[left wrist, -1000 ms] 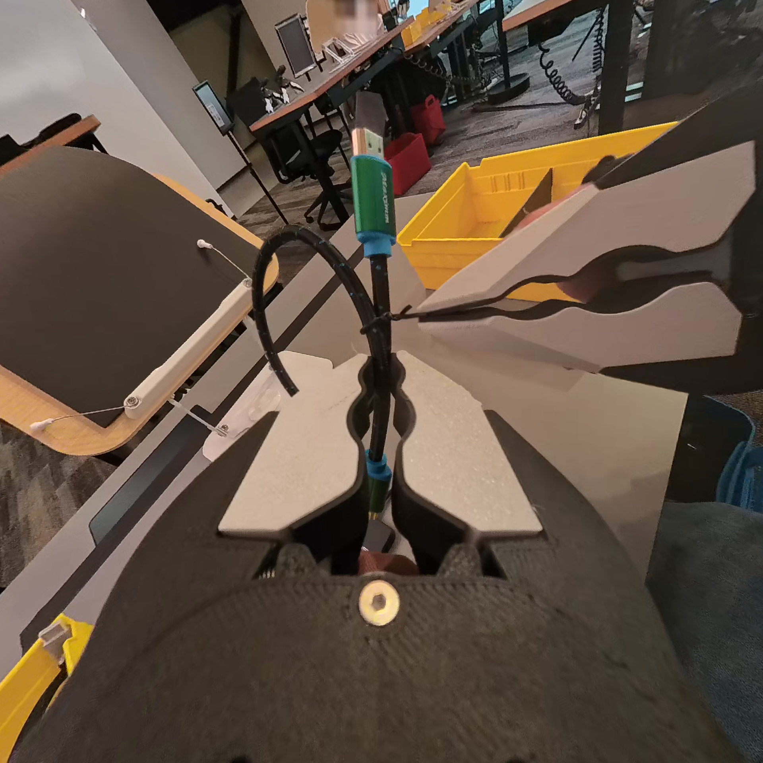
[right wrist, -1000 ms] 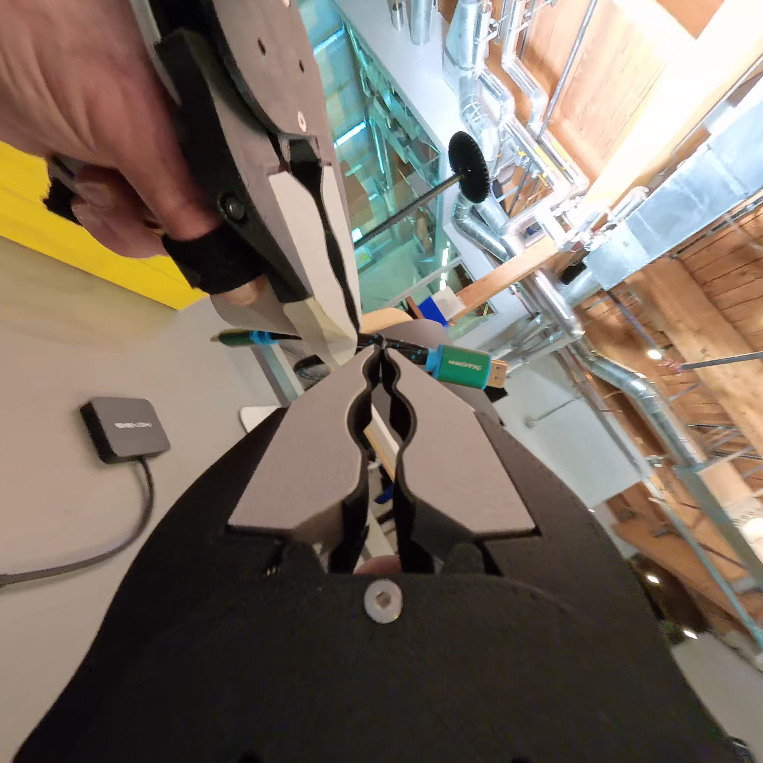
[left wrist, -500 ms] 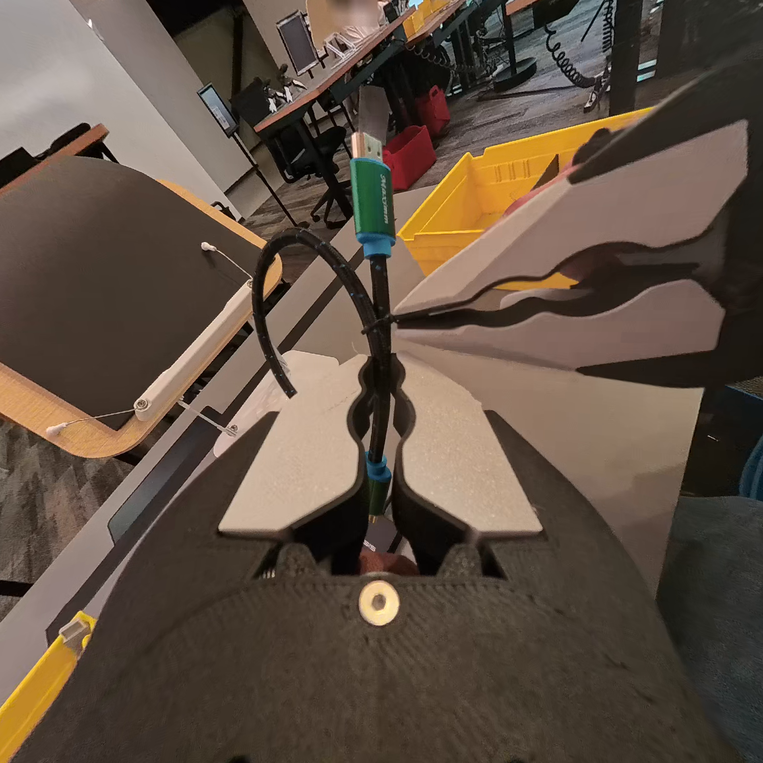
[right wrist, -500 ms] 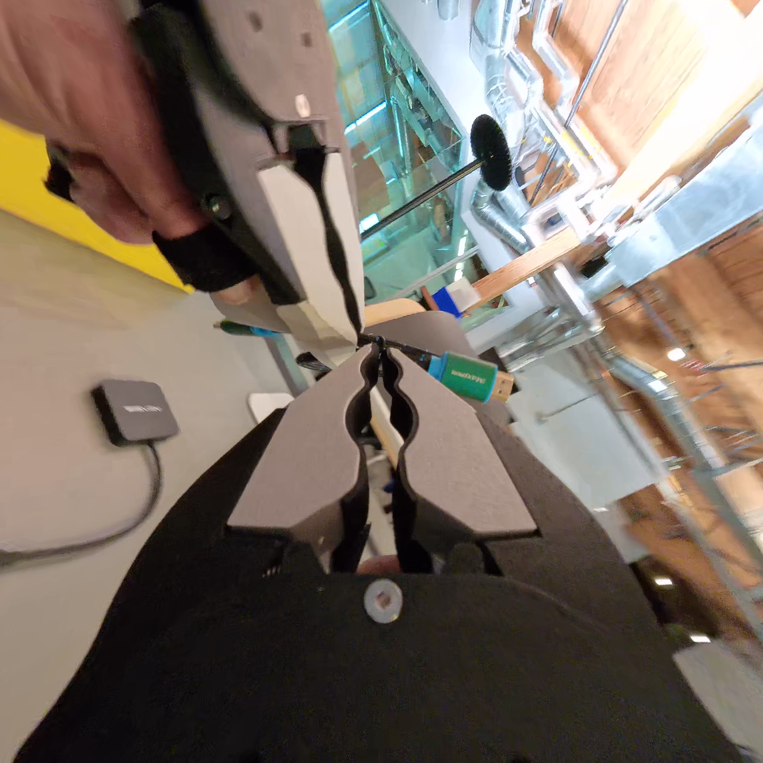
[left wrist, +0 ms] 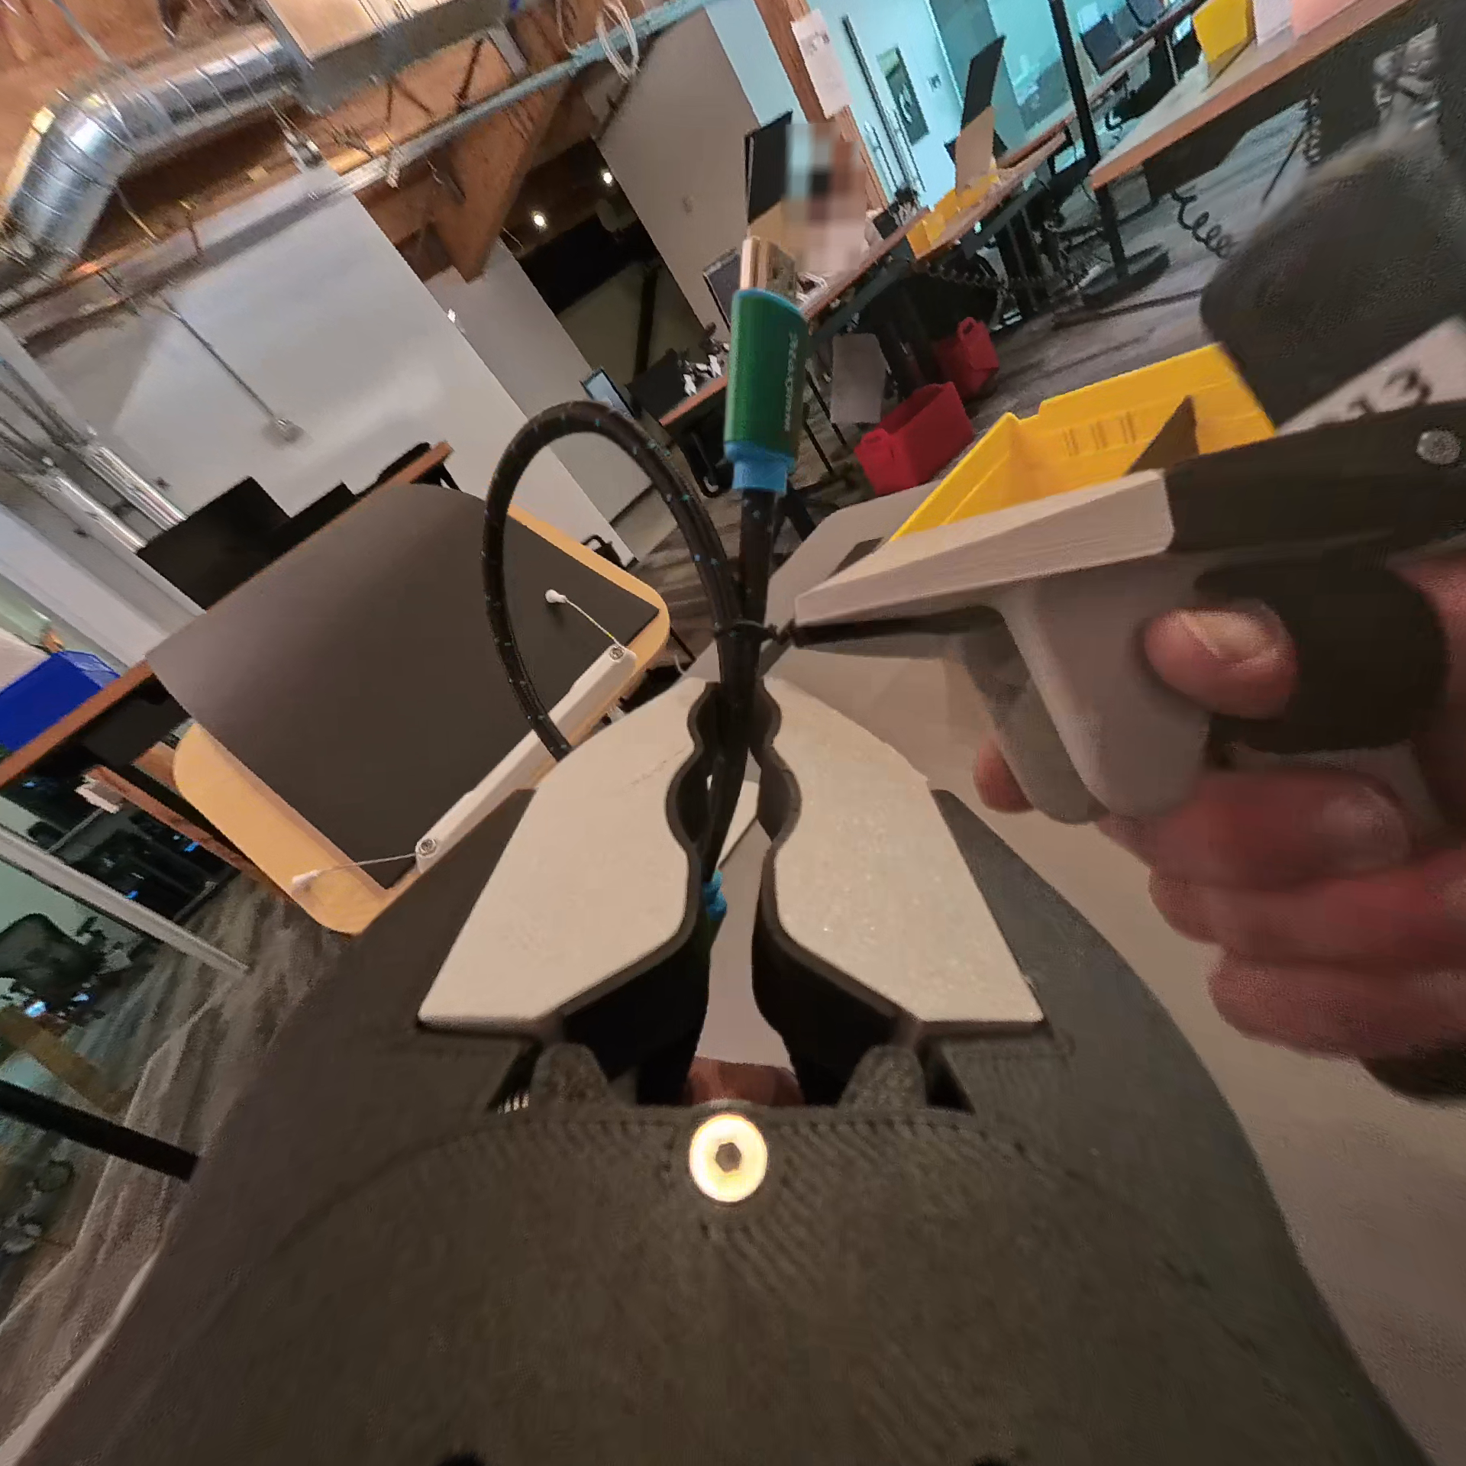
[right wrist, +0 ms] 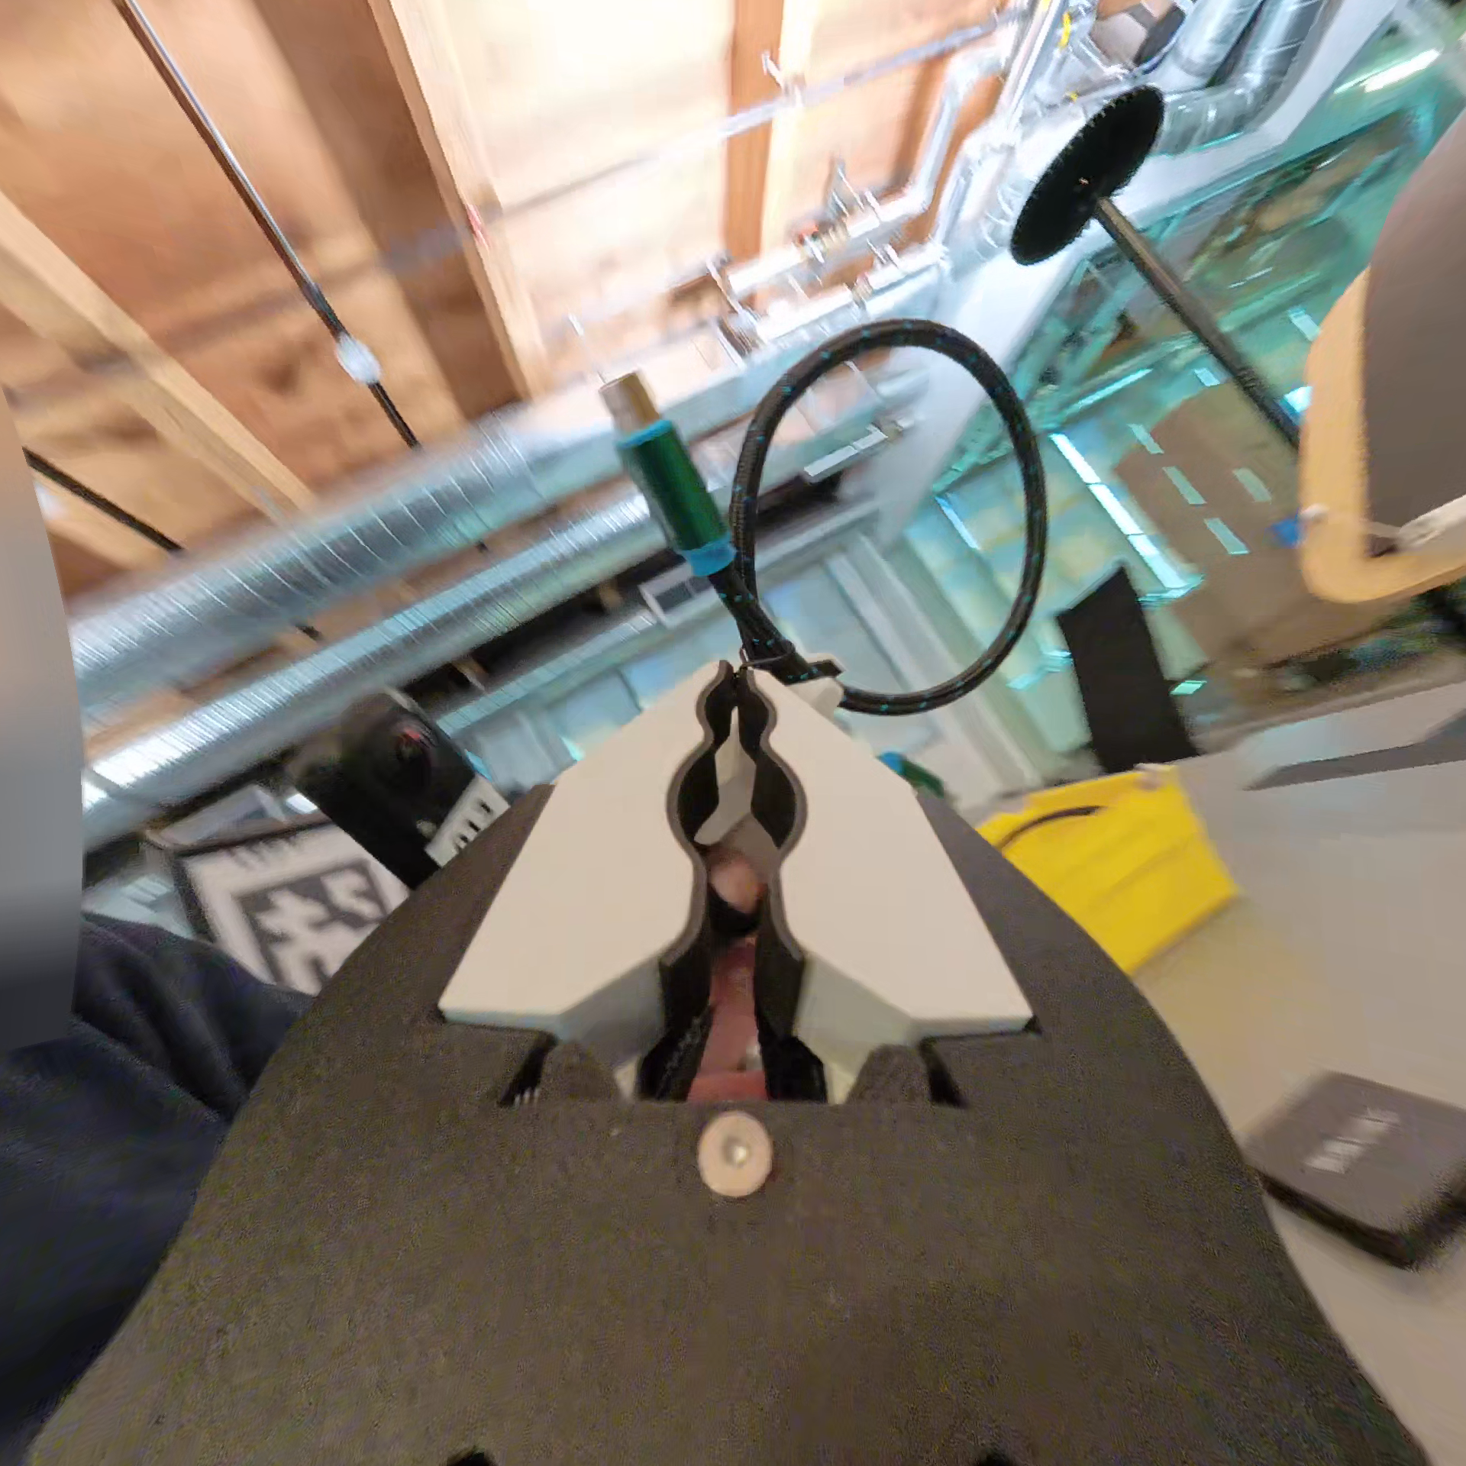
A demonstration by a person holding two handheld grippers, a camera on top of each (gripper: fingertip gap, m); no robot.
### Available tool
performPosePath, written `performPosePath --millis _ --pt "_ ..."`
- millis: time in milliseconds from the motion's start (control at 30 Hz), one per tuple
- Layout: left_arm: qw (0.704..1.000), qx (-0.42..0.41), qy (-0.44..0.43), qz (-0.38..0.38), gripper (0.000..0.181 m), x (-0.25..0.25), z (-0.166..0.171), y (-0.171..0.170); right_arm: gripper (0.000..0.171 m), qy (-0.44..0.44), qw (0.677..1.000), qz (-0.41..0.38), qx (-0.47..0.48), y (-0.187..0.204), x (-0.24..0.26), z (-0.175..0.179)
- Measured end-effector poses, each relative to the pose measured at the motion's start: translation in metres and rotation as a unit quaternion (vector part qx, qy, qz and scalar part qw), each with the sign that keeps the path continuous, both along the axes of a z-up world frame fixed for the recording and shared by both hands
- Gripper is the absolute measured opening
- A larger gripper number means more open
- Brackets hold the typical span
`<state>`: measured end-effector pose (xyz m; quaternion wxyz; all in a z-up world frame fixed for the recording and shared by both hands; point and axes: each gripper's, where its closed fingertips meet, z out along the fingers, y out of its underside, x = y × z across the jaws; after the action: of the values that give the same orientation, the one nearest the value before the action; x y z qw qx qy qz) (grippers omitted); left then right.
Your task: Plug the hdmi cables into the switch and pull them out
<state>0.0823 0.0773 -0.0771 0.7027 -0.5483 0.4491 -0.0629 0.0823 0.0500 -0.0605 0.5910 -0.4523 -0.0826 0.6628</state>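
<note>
The left hand-held gripper [left wrist: 734, 714] is clamped on a black braided HDMI cable [left wrist: 508, 508], which runs up between its fingers into a loop and ends in a green plug [left wrist: 765, 381] held free in the air. The right hand-held gripper [right wrist: 746, 674] is pinched shut at its tips on the thin black tie [left wrist: 750, 632] that binds the loop, just above the left one's fingertips. The switch [right wrist: 1372, 1174], a flat dark box, lies on the grey table [right wrist: 1309, 912] near the right gripper, with nothing visibly plugged in. By my reading the task has barely begun: the cable is not yet unbundled, and both plugging and pulling remain. A yellow bin [left wrist: 1071, 460] sits on the table; beyond are office desks, red bins on the floor, exposed ducts and wooden beams.
</note>
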Motion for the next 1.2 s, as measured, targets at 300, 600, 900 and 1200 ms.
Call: performPosePath --millis 300,600,900,1200 --pt "1.0 0.012 0.002 0.007 0.006 -0.002 0.002 0.002 0.011 -0.143 0.974 -0.128 0.12 -0.002 -0.007 0.001" --pt "1.0 0.001 0.017 0.006 0.006 -0.001 0.0 0.002 0.002 -0.474 0.696 -0.403 0.36 0.007 -0.004 0.0" --pt "0.999 0.028 0.03 0.012 0.006 -0.002 0.003 0.003 0.0 -0.459 0.775 -0.324 0.29 0.01 -0.007 -0.006" --pt "0.998 0.04 0.035 -0.017 0.006 0.001 0.002 0.001 0.0 -0.402 0.844 -0.248 0.252 0.01 -0.006 -0.008"
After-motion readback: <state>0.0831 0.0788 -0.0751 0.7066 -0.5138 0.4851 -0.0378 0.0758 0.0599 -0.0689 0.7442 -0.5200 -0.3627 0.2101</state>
